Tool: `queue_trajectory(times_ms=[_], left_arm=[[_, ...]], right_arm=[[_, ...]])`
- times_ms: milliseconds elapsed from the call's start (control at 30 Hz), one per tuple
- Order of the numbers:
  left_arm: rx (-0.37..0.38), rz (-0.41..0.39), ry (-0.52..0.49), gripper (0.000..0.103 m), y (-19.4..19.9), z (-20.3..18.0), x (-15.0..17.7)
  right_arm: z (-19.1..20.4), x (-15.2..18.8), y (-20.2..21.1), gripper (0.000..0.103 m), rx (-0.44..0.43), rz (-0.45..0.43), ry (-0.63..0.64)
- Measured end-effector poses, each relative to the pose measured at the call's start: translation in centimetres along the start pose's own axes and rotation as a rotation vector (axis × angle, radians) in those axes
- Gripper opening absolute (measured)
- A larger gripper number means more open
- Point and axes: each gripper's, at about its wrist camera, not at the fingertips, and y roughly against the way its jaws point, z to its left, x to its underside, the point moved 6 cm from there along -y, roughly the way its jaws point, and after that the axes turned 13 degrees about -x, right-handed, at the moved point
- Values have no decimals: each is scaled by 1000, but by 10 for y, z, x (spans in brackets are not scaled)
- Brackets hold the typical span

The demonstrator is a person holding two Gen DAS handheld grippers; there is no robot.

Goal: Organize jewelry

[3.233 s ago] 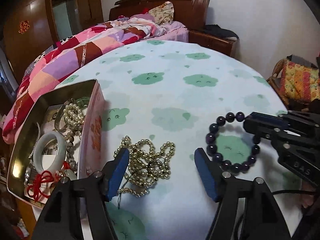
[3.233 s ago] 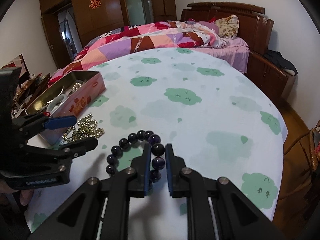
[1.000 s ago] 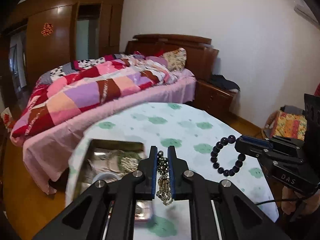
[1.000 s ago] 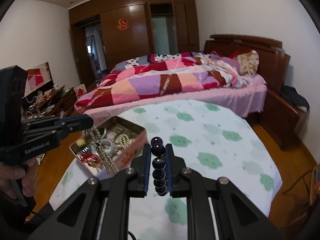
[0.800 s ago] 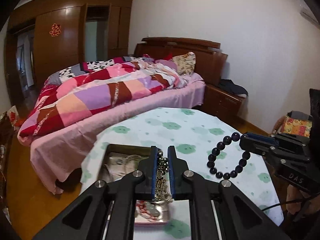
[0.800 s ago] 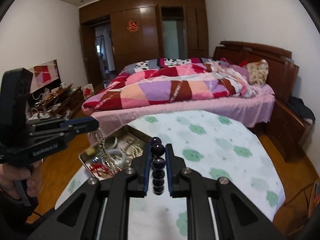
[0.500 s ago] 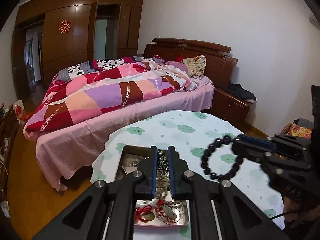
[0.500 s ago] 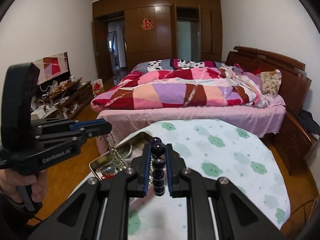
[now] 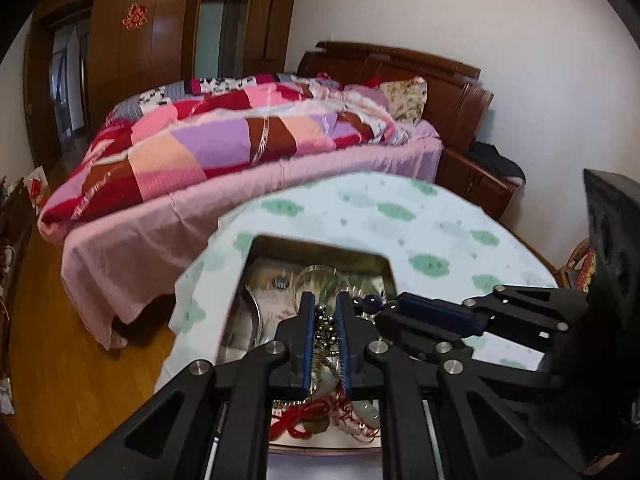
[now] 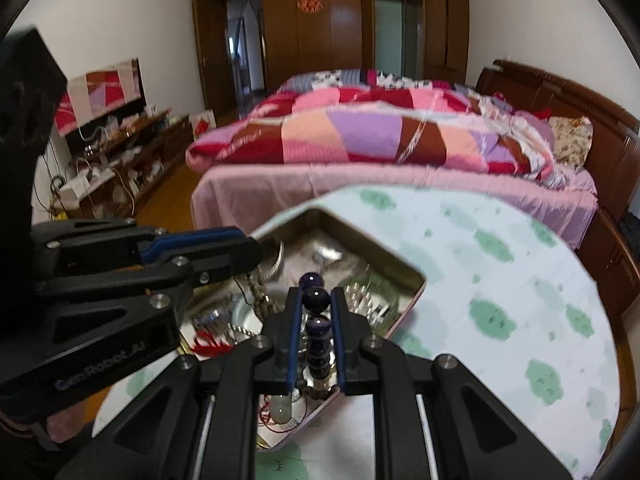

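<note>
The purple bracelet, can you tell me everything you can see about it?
The purple bracelet is a string of round, glossy, dark purple beads that look like polished stone or glass. The right hand-held gripper is shut on it, blue pads squeezing a bead on each side. The rest of the beads hang down between the fingers, over the open metal tin of jewelry. In the left view only one bead peeks out.
</note>
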Motion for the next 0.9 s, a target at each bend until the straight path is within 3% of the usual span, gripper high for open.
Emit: queue_trajectory(times_ms=[67, 133, 167, 200, 233, 267, 367, 533, 900], left_arm=[[-11, 17, 6, 11, -5, 1, 6], [-10, 21, 18, 19, -6, 2, 9], [-18, 9, 35, 30, -4, 4, 10], [-28, -4, 51, 53, 0, 7, 9], [-38, -17, 62, 66, 3, 9, 8], [-60, -53, 81, 81, 11, 13, 6], [-37, -76, 98, 82, 26, 16, 3], [-64, -115, 117, 82, 48, 24, -2], [-90, -183, 124, 83, 80, 31, -11]], right_arm=[[-2, 7, -8, 17, -4, 24, -13], [-6, 9, -3, 23, 4, 7, -29], [-7, 9, -1, 27, 10, 8, -38], [-10, 10, 3, 36, 19, 8, -45], [-11, 10, 5, 47, 26, 6, -48], [-12, 11, 11, 51, 36, -3, -52], [-17, 13, 32, 53, 68, -33, -70], [-23, 14, 64, 65, 107, -101, -110], [-17, -2, 106, 73, 113, -218, -107]])
